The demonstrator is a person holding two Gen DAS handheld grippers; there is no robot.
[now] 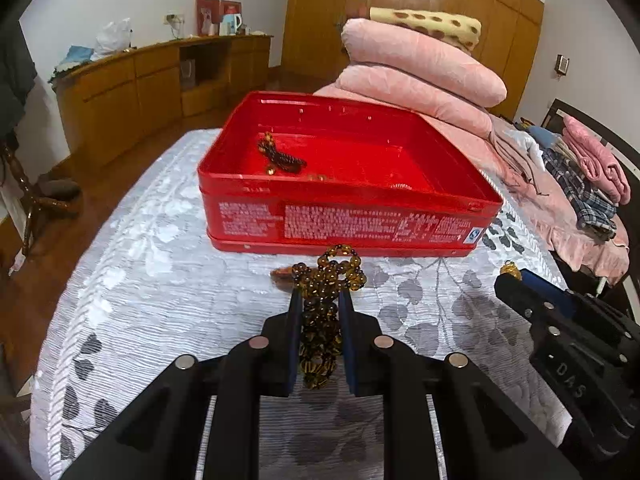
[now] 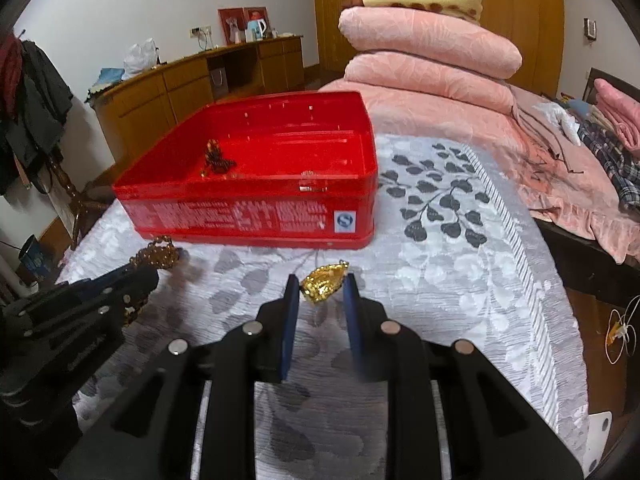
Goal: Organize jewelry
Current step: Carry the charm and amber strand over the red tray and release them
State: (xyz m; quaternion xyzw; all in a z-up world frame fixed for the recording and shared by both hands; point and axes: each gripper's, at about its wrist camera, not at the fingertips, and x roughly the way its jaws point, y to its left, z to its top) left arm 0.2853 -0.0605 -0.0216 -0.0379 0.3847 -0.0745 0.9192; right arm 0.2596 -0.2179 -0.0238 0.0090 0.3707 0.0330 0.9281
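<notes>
One red tin [image 1: 344,216], lidless, on the white leaf-patterned bedspread [image 1: 160,248]; inside, one dark beaded bracelet [image 1: 280,158] plus a few small bits too small to name. Left gripper [image 1: 320,300] clamped on one amber bead strand [image 1: 326,276], bunched between the fingers, just short of the tin's near wall. Right gripper [image 2: 320,286] pinching one gold pendant [image 2: 323,282] at the fingertips (jaws narrowed onto it), near the same wall. White print on the tin unreadable; "DAS" legible on the right gripper's body.
</notes>
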